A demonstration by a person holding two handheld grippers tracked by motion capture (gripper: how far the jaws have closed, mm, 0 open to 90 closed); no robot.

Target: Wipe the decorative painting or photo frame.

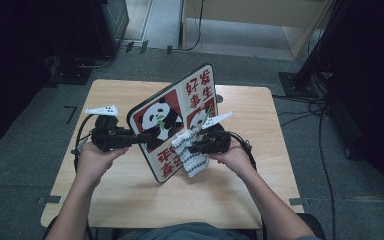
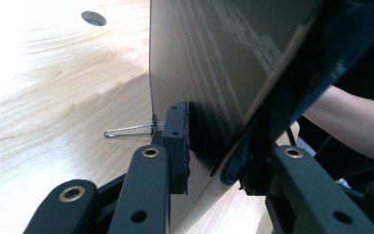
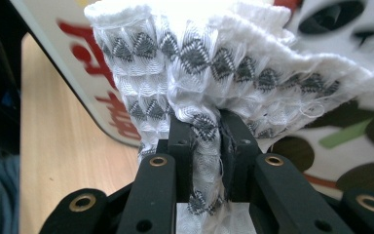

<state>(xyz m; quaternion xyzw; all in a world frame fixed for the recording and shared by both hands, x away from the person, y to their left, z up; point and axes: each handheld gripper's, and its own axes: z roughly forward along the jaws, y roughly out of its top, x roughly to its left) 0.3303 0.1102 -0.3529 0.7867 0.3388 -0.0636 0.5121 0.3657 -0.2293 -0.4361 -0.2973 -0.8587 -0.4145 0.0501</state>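
Against panda board, white-grey patterned cloth.

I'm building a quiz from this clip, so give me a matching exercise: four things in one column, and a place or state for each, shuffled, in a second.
Things
1. panda board
2. white cloth
3. left gripper
4. table

Places or states
A. clamped on the board's left edge
B. pale wood, with a round hole in its top
C. standing tilted on its lower edge
D. bunched, with grey diamond patterning, pinched in the right gripper against the board's printed face

Pairs: 1-C, 2-D, 3-A, 4-B
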